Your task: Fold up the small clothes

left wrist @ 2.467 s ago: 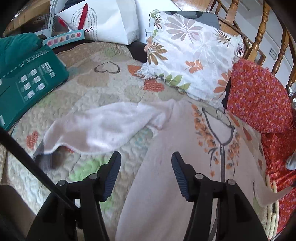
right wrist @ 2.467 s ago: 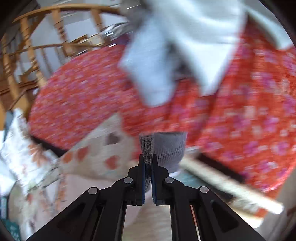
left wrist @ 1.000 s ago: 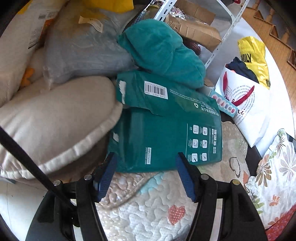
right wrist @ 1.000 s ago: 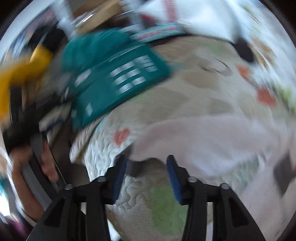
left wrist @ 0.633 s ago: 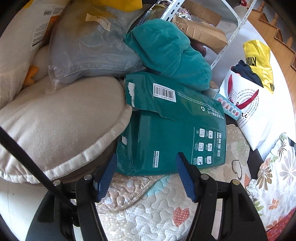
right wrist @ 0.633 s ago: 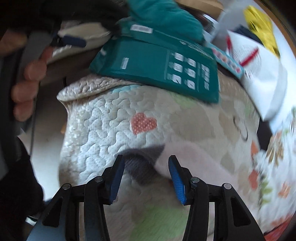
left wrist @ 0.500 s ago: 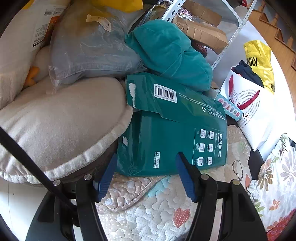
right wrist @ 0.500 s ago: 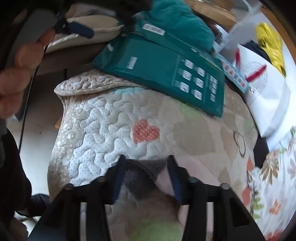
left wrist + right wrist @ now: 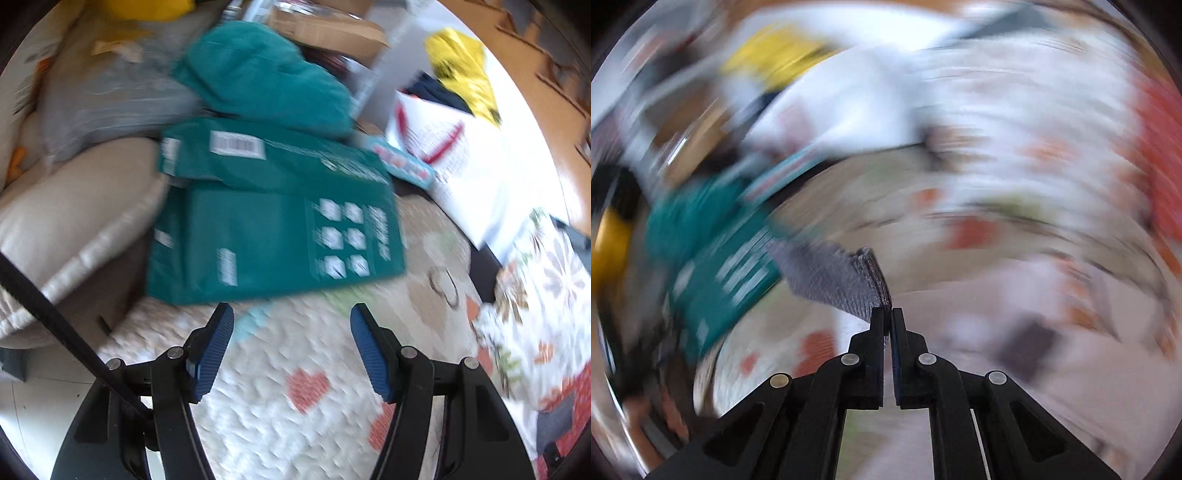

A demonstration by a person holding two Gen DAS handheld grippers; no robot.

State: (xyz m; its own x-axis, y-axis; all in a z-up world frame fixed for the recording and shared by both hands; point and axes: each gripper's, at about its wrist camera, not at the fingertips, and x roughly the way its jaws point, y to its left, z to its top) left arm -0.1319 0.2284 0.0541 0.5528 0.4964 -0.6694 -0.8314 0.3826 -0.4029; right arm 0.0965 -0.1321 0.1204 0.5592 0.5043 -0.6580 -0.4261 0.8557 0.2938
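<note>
- The right gripper (image 9: 888,314) has its jaws pressed together on the grey ribbed cuff (image 9: 842,280) of a small garment; the jaws have just been closing, and the knit edge is pinched between the pads
- The grey cuff fans out to the left of the fingertips, lifted above the quilted cover (image 9: 979,295); the rest of the garment is lost in motion blur
- The left gripper (image 9: 291,343) stands wide apart with nothing between its blue pads (image 9: 212,345)
- It hangs over the heart-print quilt (image 9: 306,387), just short of a green package (image 9: 266,236) lying at the quilt's far edge
- Behind the package sit a teal cushion (image 9: 266,74) and a beige pillow (image 9: 74,218); a white bag (image 9: 476,166) and a floral pillow (image 9: 546,291) lie to the right
- A black cable (image 9: 55,317) crosses the lower left of the left wrist view
</note>
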